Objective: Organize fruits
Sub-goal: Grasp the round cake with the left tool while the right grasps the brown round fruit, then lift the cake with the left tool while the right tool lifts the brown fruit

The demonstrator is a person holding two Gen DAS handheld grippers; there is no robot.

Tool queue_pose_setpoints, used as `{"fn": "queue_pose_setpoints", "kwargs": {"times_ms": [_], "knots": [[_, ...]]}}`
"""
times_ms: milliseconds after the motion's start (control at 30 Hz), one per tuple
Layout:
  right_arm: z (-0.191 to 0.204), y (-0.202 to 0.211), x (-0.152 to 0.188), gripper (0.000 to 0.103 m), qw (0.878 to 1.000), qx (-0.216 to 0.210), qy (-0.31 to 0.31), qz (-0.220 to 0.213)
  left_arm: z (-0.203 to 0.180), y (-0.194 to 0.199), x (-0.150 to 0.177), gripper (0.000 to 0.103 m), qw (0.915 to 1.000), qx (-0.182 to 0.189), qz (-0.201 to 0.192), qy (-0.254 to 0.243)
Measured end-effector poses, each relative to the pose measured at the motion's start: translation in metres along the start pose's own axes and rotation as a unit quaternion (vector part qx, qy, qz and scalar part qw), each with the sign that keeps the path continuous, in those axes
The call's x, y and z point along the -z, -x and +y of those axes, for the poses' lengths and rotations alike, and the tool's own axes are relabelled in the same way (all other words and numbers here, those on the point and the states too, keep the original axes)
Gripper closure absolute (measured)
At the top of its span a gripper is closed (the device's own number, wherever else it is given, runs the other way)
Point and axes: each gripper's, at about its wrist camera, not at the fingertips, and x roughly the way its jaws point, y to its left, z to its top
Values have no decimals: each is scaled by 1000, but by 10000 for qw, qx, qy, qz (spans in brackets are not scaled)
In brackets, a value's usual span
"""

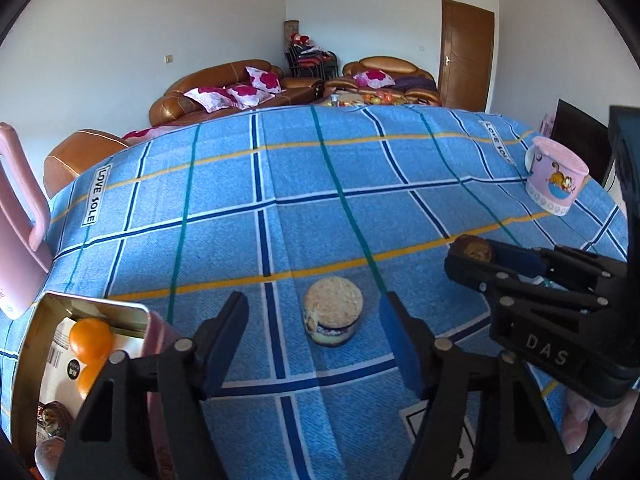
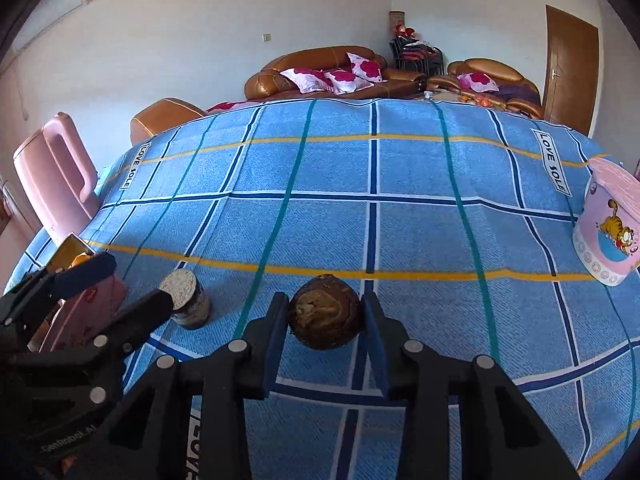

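On the checked surface [image 2: 400, 168], right tongs [image 2: 325, 312] are pinching a brown fruit [image 2: 325, 312]; left tongs [image 1: 312, 320] are spreading wide around a burger-shaped piece [image 1: 333, 311], not touching it.

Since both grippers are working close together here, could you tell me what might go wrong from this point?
1. The right gripper is shut on the round brown fruit only at its widest sides, so it could slip or roll free when lifted.
2. The short cylindrical jar-like item stands between the open left gripper fingers; a misaligned close could tip it.
3. The tin box already holds oranges, so a dropped piece may bounce out.
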Motion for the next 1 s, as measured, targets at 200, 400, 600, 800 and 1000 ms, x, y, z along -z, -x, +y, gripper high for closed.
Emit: {"fn": "queue_pose_setpoints", "kwargs": {"times_ms": [200, 400, 600, 800, 1000], "knots": [[0, -2, -2, 64, 10000, 31, -22, 7, 2, -15, -5, 48, 9995, 186, 241, 126], [2, -7, -1, 64, 9999, -43, 6, 126, -1, -29, -8, 67, 9980, 364, 501, 141], [1, -3, -1, 64, 9998, -178, -9, 24, 8, -24, -6, 68, 9971, 519, 383, 413], [3, 2, -1, 64, 9995, -280, 34, -118, 11, -13, -6, 68, 9976, 512, 108, 459], [7, 9, 0, 64, 9991, -298, 141, -280, 10, -1, -6, 68, 9985, 355, -182, 369]]}}
